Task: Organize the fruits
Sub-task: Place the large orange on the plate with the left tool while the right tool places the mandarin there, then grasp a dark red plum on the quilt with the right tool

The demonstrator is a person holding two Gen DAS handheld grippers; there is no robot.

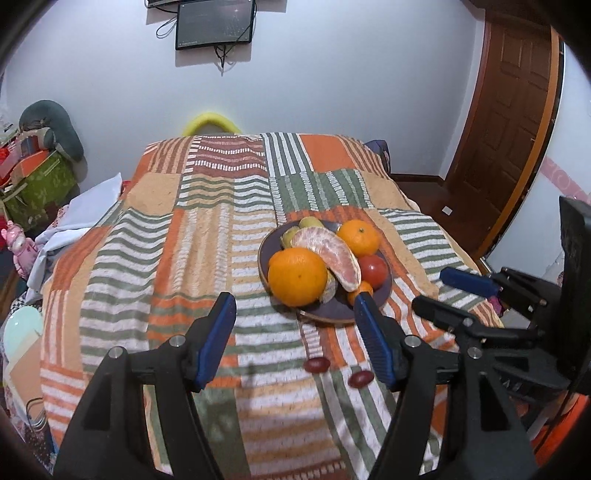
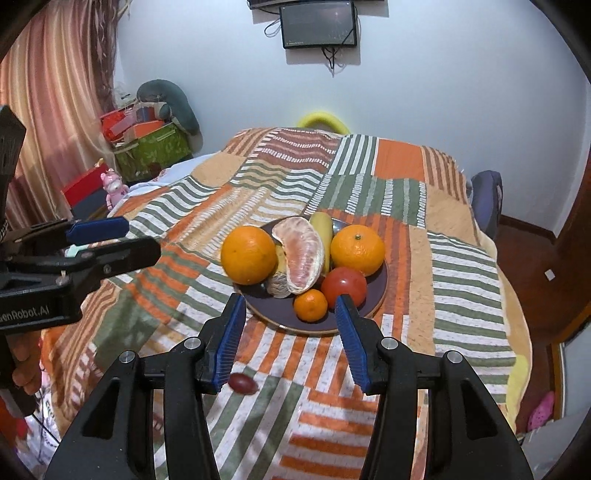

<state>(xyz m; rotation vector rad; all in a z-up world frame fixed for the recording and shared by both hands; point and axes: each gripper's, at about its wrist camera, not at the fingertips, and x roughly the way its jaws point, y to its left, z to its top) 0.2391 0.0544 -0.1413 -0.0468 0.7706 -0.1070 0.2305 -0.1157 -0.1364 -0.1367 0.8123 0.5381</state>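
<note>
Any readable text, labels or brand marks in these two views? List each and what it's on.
"enRobot.AI": white print on the black body of the left tool, seen in the right wrist view; the start of the word is cut off at the picture's edge.
Wall screen: faint marks along its lower edge, too small to read.
Boxes stacked by the curtain: no legible print.
Nothing readable on the plate, the fruit or the blanket.

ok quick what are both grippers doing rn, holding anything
Left gripper: open, holding nothing, above the cloth near the plate.
Right gripper: open, holding nothing, in front of the plate.
</note>
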